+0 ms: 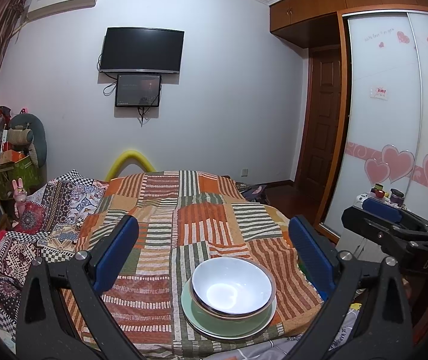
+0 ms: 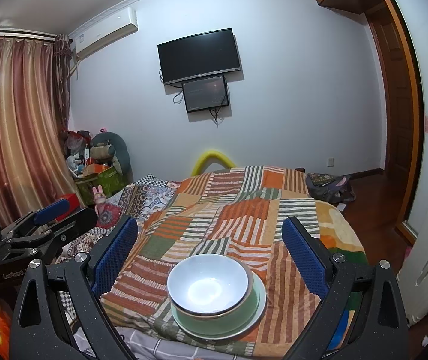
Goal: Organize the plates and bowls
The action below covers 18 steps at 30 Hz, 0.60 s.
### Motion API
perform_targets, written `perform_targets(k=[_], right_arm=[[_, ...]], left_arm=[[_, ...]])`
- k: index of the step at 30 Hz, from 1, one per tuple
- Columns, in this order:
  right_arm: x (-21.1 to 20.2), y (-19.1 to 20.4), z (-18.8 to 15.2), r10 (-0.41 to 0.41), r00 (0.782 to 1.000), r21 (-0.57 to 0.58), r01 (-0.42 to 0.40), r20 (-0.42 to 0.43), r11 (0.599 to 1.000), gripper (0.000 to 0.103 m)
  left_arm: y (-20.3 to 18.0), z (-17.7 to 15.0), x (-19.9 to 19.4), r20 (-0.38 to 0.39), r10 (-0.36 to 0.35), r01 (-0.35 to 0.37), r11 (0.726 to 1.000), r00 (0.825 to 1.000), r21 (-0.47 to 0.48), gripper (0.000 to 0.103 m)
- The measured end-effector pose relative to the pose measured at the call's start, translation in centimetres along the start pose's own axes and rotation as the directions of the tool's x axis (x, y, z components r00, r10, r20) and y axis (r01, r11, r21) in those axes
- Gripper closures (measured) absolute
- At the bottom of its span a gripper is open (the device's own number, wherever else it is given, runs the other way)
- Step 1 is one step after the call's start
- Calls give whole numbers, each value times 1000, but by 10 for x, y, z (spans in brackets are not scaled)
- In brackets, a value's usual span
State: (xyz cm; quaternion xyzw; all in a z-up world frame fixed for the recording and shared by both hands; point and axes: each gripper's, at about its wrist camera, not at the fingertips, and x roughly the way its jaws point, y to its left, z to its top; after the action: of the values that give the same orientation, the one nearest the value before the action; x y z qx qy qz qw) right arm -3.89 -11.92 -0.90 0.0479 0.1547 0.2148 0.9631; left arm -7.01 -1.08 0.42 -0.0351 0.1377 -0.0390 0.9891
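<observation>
Bowls (image 1: 233, 289) sit nested on the green plate (image 1: 202, 325) at six o'clock on the bed (image 1: 184, 210). Both tongs, left (image 1: 214, 252) and right (image 2: 211, 249), hang released and empty; stacking looks complete.

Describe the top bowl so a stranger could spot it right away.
Find the striped orange patchwork bedspread. Near its front edge, a pale green plate holds a green bowl. Nested inside that one is the white-glazed bowl with a dark rim, the uppermost piece.
</observation>
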Motion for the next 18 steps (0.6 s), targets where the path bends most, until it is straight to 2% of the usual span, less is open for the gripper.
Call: perform_targets(k=[18], right_arm=[[2,-3,1,-1,1000,-2,1,0,1000,6]], left_arm=[[-4,0,-1,15,-22,21,999,1000,27,1]])
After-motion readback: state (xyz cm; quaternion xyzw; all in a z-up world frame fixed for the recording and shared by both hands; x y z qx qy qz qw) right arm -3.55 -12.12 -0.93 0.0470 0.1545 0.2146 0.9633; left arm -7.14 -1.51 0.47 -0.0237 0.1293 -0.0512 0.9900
